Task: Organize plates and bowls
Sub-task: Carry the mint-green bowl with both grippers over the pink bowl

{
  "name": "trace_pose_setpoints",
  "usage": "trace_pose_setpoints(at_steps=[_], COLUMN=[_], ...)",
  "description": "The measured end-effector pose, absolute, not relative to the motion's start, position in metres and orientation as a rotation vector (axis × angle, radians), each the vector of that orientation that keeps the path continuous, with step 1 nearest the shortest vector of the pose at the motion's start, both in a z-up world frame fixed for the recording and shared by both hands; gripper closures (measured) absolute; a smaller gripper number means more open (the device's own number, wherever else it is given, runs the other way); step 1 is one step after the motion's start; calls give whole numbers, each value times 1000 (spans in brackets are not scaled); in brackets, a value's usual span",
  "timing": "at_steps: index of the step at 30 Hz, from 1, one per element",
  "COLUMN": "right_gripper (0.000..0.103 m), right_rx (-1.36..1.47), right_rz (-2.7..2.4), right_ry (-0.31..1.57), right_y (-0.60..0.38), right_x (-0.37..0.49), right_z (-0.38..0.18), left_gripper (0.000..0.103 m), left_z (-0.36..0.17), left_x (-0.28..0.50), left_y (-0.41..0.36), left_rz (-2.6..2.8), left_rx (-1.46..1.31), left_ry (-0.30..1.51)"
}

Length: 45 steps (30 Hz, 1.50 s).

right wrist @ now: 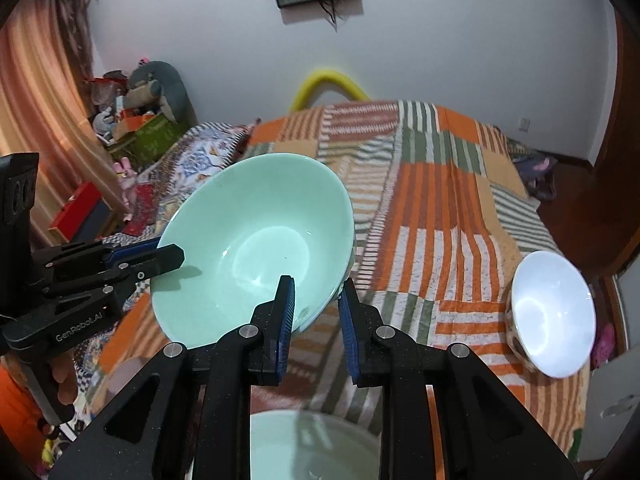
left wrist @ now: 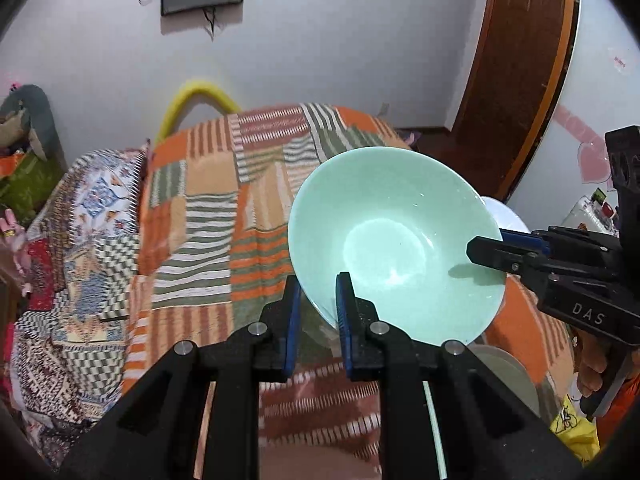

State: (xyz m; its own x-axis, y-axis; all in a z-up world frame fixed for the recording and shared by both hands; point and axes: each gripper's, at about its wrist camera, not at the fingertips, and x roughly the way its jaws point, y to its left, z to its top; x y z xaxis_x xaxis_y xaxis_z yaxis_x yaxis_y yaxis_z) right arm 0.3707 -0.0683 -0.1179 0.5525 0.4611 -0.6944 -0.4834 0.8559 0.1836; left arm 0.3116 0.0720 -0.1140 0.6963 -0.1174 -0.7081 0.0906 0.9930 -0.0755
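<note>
A pale green bowl (left wrist: 392, 240) (right wrist: 256, 240) hangs tilted above the bed, held from two sides. My left gripper (left wrist: 319, 282) is shut on its near rim in the left wrist view, one blue pad inside the bowl and one outside. My right gripper (right wrist: 316, 284) is shut on the opposite rim the same way. Each gripper also shows in the other's view: the right gripper (left wrist: 476, 250) at the bowl's right edge, the left gripper (right wrist: 176, 255) at its left edge. A white bowl (right wrist: 552, 316) (left wrist: 505, 216) rests on the blanket. Another pale green dish (right wrist: 312, 448) (left wrist: 506, 364) lies below the grippers.
A bed with an orange, green and white patchwork blanket (left wrist: 224, 216) (right wrist: 432, 208) fills the middle. A yellow foam tube (left wrist: 196, 96) arches at its far end. Toys and boxes (right wrist: 136, 116) crowd the left corner. A brown door (left wrist: 516, 64) stands at the right.
</note>
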Motion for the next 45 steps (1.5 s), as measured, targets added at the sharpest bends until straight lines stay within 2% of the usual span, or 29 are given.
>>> trace_pose_setpoints(at_steps=[9, 17, 25, 45], right_gripper=[83, 83, 83, 83], right_rx=[-26, -41, -60, -124], right_rz=[620, 674, 718, 739], right_ry=[748, 723, 752, 944], right_y=[-58, -46, -31, 2], right_x=[312, 272, 251, 236], right_z=[-92, -93, -113, -191], left_gripper=[86, 86, 86, 86], left_z=[-74, -72, -96, -190], left_x=[225, 168, 133, 120], left_y=[81, 92, 109, 135], left_rz=[-69, -24, 10, 71], left_rx=[-24, -36, -89, -169], left_ry=[708, 691, 728, 902])
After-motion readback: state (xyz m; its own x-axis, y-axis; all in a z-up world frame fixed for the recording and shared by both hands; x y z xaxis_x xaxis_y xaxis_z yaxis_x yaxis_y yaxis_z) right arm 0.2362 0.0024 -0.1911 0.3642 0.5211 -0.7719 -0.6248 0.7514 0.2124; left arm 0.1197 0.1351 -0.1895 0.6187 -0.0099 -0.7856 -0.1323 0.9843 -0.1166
